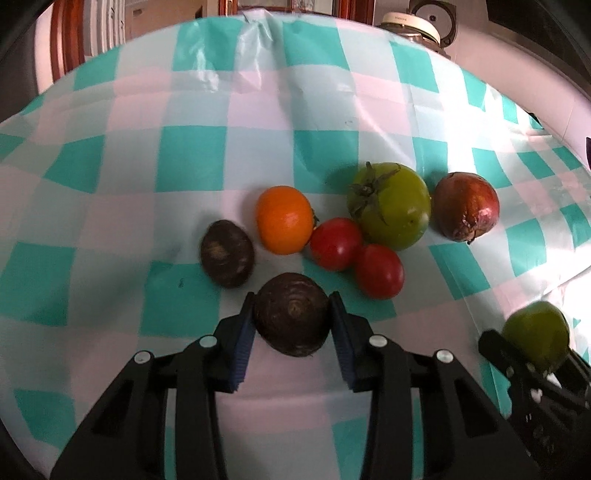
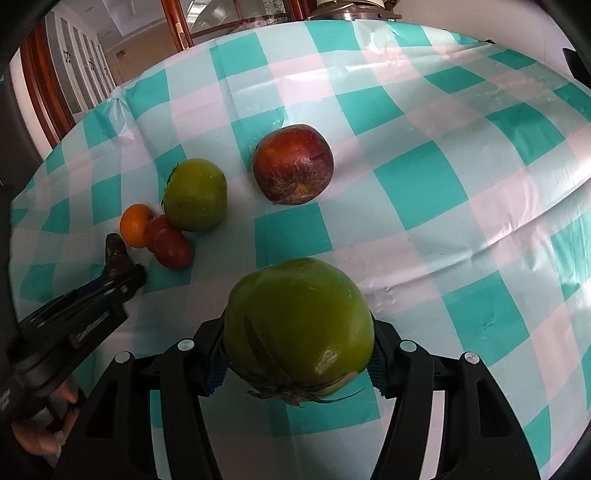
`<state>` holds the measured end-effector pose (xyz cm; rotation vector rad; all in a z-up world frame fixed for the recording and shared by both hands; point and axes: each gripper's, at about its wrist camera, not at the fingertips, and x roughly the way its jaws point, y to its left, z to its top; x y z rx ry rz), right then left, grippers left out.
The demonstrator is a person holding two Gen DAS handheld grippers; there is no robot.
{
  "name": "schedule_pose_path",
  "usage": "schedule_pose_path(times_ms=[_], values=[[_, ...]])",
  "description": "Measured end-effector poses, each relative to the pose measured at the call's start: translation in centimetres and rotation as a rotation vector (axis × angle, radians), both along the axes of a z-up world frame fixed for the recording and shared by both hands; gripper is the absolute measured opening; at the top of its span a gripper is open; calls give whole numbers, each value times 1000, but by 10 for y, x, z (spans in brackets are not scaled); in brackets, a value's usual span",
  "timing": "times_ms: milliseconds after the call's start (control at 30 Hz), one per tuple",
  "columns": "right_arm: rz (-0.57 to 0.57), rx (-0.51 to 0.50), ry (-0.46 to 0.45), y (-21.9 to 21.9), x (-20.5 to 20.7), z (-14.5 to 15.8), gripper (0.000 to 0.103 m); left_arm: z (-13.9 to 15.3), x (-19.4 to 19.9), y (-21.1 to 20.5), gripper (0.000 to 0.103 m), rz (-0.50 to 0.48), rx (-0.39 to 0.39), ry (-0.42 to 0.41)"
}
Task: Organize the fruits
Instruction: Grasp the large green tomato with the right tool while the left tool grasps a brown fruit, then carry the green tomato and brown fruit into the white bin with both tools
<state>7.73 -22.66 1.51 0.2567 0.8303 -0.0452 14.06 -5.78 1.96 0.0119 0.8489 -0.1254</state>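
Left gripper [image 1: 292,319] is clamped on a dark brown round fruit [image 1: 291,314], blue pads [image 1: 242,343] pressing both sides; fruit's underside is hidden behind its own bulk, can't tell if it touches the cloth. Right gripper [image 2: 298,334] is closed around a large green tomato [image 2: 299,321], calyx facing the camera, pads mostly hidden behind it.

In the left wrist view the right gripper is cut off at the lower right edge, tomato blurred there. In the right wrist view the left gripper sits at the left, its fruit only a dark sliver above the finger.

Just past the left gripper: second dark brown fruit [image 1: 227,254] to the left, lying apart. Right of it an orange [image 1: 284,219], then two red tomatoes [image 1: 356,256] touching each other, the nearer-left one against the orange. Behind them a second green tomato [image 1: 389,205], touching the red pair. Further right, standing alone, a red-brown pomegranate [image 1: 466,206], blemished at its lower side.

All on a teal/pink checked tablecloth [image 1: 184,155], glare washing out its right side. Far edge: a white appliance [image 1: 413,24], partly cropped, and wooden cabinet frames [image 2: 48,85], blurred.
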Motion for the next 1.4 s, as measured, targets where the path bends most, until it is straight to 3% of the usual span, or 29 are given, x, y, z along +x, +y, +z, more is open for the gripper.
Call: schedule_pose_path(times_ms=[267,400,633,767,867,1067,1267,1400], values=[[-7,3,-1,-1,0,-1,59,6,-62,38,39,66,-118,-22],[-8,-2,1,-1,0,-1,59,12,-101,48,39,82,-109,-87],[-7,-3,3,0,1,-1,59,19,-131,50,39,74,-110,-156],[-14,50,-45,-9,-12,6,59,24,-158,39,39,32,-98,-184],[-21,139,-76,-26,-65,20,59,33,-200,32,39,-21,-130,-196],[-57,176,-156,-86,-223,40,59,36,-280,-8,39,-208,-122,-188],[-193,88,-129,-170,-364,39,60,37,-357,-89,39,-546,-89,-185],[-274,43,-62,-210,-424,16,60,29,-400,-151,39,-778,-51,-155]])
